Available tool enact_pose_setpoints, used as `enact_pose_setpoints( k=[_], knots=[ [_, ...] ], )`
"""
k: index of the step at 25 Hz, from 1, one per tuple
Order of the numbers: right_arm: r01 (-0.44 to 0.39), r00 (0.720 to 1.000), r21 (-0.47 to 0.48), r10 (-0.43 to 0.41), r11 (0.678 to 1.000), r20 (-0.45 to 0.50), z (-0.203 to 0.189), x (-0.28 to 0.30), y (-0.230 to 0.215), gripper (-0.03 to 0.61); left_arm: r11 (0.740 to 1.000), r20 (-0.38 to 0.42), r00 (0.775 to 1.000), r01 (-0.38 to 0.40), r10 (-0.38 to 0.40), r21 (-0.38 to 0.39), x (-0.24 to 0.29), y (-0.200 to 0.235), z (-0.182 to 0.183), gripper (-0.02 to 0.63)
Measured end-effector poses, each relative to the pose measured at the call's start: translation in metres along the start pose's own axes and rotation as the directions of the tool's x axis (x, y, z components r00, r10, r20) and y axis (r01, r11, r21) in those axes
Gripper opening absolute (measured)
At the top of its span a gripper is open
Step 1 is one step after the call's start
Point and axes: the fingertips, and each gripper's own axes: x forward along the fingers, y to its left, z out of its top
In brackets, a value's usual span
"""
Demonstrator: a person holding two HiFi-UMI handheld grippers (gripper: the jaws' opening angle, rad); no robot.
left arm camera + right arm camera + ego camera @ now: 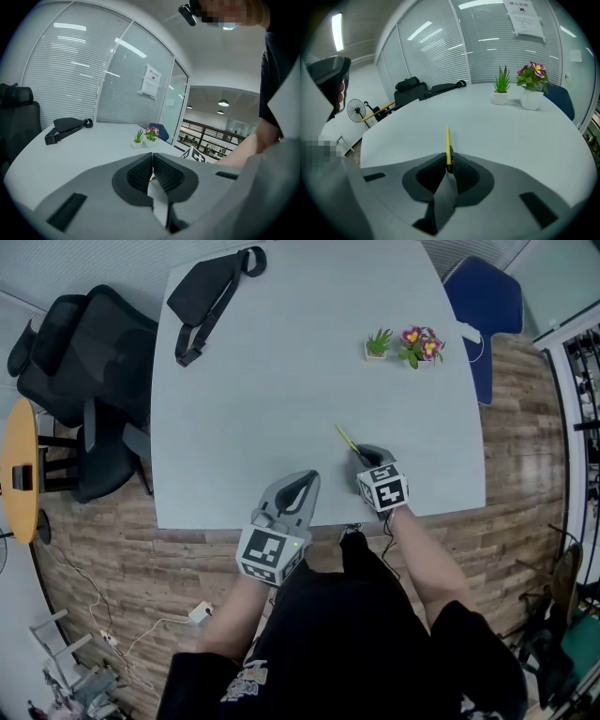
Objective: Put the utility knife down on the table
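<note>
A thin yellow utility knife sticks out forward from my right gripper, whose jaws are shut on its rear end. The knife points away over the pale grey table, near the table's front edge. My left gripper hovers to the left of it, over the front edge, with its jaws closed together and nothing between them.
A black waist bag lies at the far left of the table. Two small potted plants stand at the far right. Black office chairs sit left of the table, a blue chair at the far right.
</note>
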Motion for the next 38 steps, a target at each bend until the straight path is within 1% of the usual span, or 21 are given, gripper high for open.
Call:
enact_pose_setpoints(
  k=[4, 9, 13, 18, 23, 27, 32, 35, 38],
  knots=[
    [0.017, 1.000, -0.011, -0.018, 1.000, -0.023, -0.006, 0.004, 0.000, 0.052, 1.000, -0.002, 1.000, -0.005, 0.005, -0.004, -0.004, 0.002, -0.003, 0.006],
    [0.029, 0.999, -0.016, -0.029, 0.999, -0.024, -0.006, 0.005, 0.001, 0.054, 1.000, 0.001, 1.000, -0.007, 0.007, -0.002, -0.009, 0.003, -0.004, 0.006],
    [0.023, 0.999, -0.016, -0.023, 1.000, -0.024, -0.006, 0.004, 0.001, 0.061, 1.000, 0.004, 1.000, -0.006, 0.006, -0.003, -0.011, 0.002, -0.003, 0.006],
    [0.012, 1.000, -0.012, -0.012, 1.000, -0.017, -0.005, 0.002, 0.002, 0.089, 1.000, 0.010, 1.000, -0.008, 0.008, 0.001, -0.017, 0.002, -0.001, 0.006],
    [0.012, 1.000, -0.019, -0.011, 1.000, 0.007, 0.003, -0.007, 0.004, 0.093, 1.000, 0.026, 1.000, -0.002, 0.002, 0.008, -0.022, 0.001, 0.004, 0.006],
    [0.023, 0.998, -0.015, -0.022, 1.000, 0.052, 0.015, -0.021, 0.011, 0.091, 1.000, 0.044, 0.999, 0.015, -0.016, 0.025, -0.029, -0.002, 0.010, 0.006],
    [0.040, 0.988, -0.013, -0.037, 0.999, 0.148, 0.043, -0.052, 0.026, 0.084, 0.998, 0.073, 0.996, 0.039, -0.043, 0.052, -0.044, -0.004, 0.021, 0.006],
    [0.053, 0.974, -0.010, -0.049, 0.999, 0.222, 0.062, -0.077, 0.038, 0.081, 0.996, 0.090, 0.994, 0.059, -0.065, 0.070, -0.054, -0.007, 0.027, 0.006],
    [0.067, 0.951, -0.004, -0.063, 0.998, 0.302, 0.081, -0.106, 0.054, 0.078, 0.992, 0.110, 0.990, 0.083, -0.093, 0.091, -0.067, -0.012, 0.033, 0.006]
  ],
)
